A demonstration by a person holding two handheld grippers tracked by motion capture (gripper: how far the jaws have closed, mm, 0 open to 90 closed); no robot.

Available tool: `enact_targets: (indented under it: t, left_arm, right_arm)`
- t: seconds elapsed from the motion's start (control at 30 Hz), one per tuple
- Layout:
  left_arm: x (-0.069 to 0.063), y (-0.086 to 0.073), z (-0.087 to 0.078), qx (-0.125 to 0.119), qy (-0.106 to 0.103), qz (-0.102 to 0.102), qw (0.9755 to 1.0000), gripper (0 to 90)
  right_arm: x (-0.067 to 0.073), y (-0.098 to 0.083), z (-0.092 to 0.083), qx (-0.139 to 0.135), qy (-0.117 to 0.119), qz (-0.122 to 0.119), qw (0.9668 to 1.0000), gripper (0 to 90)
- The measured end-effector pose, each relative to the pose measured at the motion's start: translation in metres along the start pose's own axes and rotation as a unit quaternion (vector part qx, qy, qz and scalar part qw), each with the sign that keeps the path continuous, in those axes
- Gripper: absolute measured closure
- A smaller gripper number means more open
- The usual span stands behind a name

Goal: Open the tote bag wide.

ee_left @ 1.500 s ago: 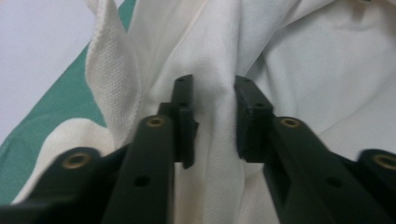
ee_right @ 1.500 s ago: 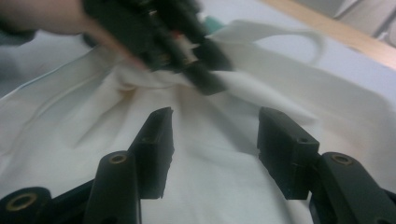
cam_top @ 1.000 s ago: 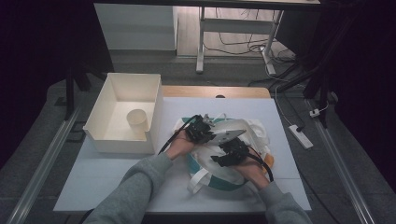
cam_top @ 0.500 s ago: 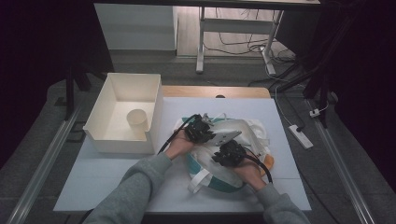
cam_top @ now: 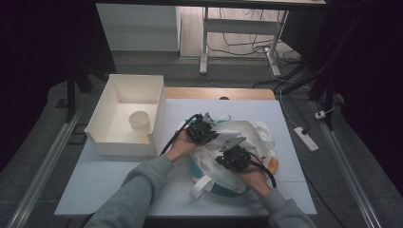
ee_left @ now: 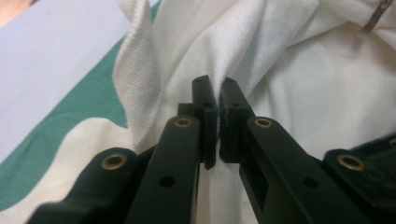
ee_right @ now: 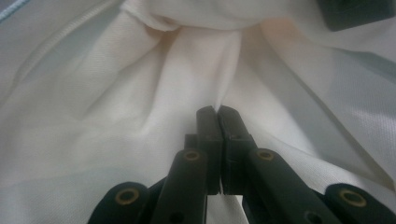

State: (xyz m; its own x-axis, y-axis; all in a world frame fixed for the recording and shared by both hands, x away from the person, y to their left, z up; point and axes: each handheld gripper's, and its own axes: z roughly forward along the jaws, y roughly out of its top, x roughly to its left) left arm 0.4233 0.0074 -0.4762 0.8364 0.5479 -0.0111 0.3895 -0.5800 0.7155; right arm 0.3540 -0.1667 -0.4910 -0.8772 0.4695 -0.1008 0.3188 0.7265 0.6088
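Cloth: a white cloth bag (cam_top: 240,142) with teal panels and white straps lies crumpled at centre-right of the high view, on the pale table (cam_top: 85,185).
Left gripper: the left gripper (ee_left: 218,100) has its 2 jaws pressed together on a ridge of the white fabric; in the high view it sits at the bag's upper-left edge (cam_top: 202,129).
Right gripper: the right gripper (ee_right: 217,113) has its jaws together with a thin fold of the fabric caught between the tips; in the high view it sits just below centre of the bag (cam_top: 234,156).
Step in hand: judged to be spreading or opening the bag with 2 pinches held at once.
Doing it well: keep both pinches firm, draw the hands apart evenly and low over the table, and stop once the fabric goes taut so neither fold slips out.
Nearby: a white open box (cam_top: 107,142) with a paper cup (cam_top: 140,124) inside stands at the left, apart from the bag.
Hard to make out: how many layers each pinch holds cannot be told.
Hidden: the bag's opening is lost among folds; an orange patch (cam_top: 273,165) at its right edge is too small to identify.
Cut off: both close views crop the bag, so its outline reads from above alone.
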Motion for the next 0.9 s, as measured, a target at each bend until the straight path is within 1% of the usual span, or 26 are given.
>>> enact_targets:
  t: [0.17,0.23,0.27,0.3,0.37,0.43,0.5,0.63,0.73,0.83,0.87,0.9]
  left_arm:
    - [0.001,0.001,-0.004,-0.011,0.007,-0.006,0.9999,87.1]
    - [0.001,0.001,-0.006,-0.016,0.010,-0.007,0.9998,87.3]
    - [0.001,0.002,-0.008,-0.020,0.012,-0.008,0.9997,87.3]
    - [0.001,0.002,-0.009,-0.022,0.015,-0.008,0.9996,87.3]
    - [0.001,0.003,-0.012,-0.028,0.016,-0.011,0.9994,87.5]
    - [0.002,0.004,-0.015,-0.031,0.014,-0.016,0.9993,87.5]
    - [0.001,0.004,-0.016,-0.033,0.014,-0.015,0.9993,87.5]
    - [0.001,0.004,-0.017,-0.033,0.016,-0.013,0.9992,87.5]
    - [0.002,0.004,-0.018,-0.038,0.017,-0.017,0.9990,87.5]
    - [0.004,0.004,-0.021,-0.044,0.020,-0.021,0.9986,87.6]
    - [0.004,0.004,-0.022,-0.046,0.020,-0.022,0.9985,87.5]
    - [0.005,0.004,-0.023,-0.048,0.021,-0.022,0.9984,87.5]
  right_arm:
    - [0.004,0.002,-0.006,-0.007,0.001,-0.011,0.9999,88.7]
    - [0.007,0.003,-0.011,-0.009,-0.003,-0.023,0.9997,88.7]
    - [0.007,0.003,-0.011,-0.009,-0.003,-0.023,0.9997,88.7]
    - [0.010,0.004,-0.013,-0.011,-0.002,-0.030,0.9995,88.7]
    - [0.013,0.005,-0.016,-0.017,-0.002,-0.036,0.9992,88.8]
    - [0.014,0.005,-0.017,-0.018,-0.002,-0.039,0.9991,88.7]
    - [0.015,0.005,-0.019,-0.019,-0.004,-0.041,0.9990,88.8]
    - [0.015,0.004,-0.019,-0.022,-0.001,-0.038,0.9990,88.8]
    - [0.016,0.004,-0.021,-0.024,0.000,-0.040,0.9989,88.8]
    - [0.020,0.005,-0.024,-0.027,0.007,-0.042,0.9987,88.8]
    - [0.022,0.005,-0.026,-0.028,0.007,-0.044,0.9986,88.7]
    - [0.027,0.006,-0.029,-0.029,0.008,-0.050,0.9983,88.7]
